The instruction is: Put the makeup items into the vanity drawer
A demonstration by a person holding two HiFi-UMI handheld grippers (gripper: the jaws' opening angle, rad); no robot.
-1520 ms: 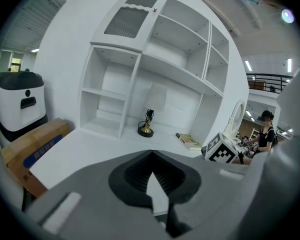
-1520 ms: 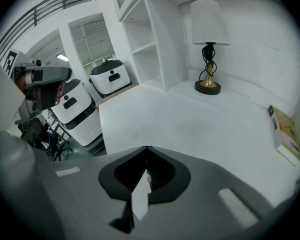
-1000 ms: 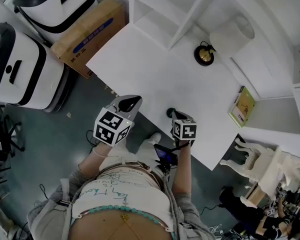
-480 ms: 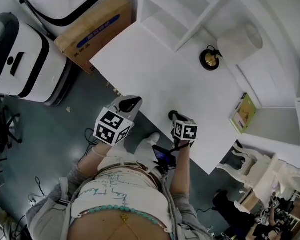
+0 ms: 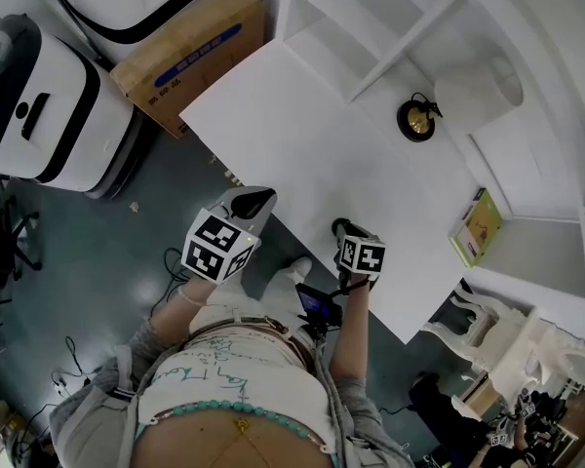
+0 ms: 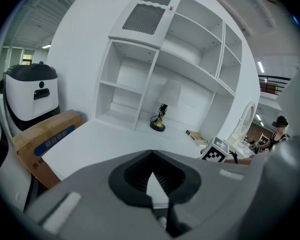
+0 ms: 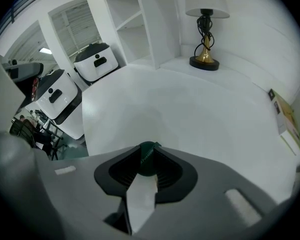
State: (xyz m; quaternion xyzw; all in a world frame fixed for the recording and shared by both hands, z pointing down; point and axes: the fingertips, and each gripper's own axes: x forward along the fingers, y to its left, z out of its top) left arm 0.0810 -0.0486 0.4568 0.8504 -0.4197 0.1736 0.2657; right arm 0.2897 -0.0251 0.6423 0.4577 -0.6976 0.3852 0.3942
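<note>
1. The right tongs (image 7: 147,148) are shut on a small dark green makeup item (image 7: 146,160), pinched at the very tips. Only its rounded end shows, and the faint print on it is too small to read. It hangs just above the near edge of the white counter (image 5: 302,135).
2. By its look the item is light, stiff and smooth-skinned (a tube or a cap, I cannot tell which). It could slip or swivel in a tip pinch, so a hold across its middle with modest pressure would be safer.
3. The left tongs (image 5: 254,201) are drawn together with nothing between them, held off the counter's near edge, above the floor.
4. The counter is glossy white. A small black-and-gold lamp (image 5: 416,118) stands toward the back and a yellow-green booklet (image 5: 476,224) lies at the right end. No view shows a drawer.
5. Open white shelving (image 5: 361,18) rises behind the counter. A cardboard box (image 5: 190,52) and white machines (image 5: 39,105) stand on the grey floor to the left.
</note>
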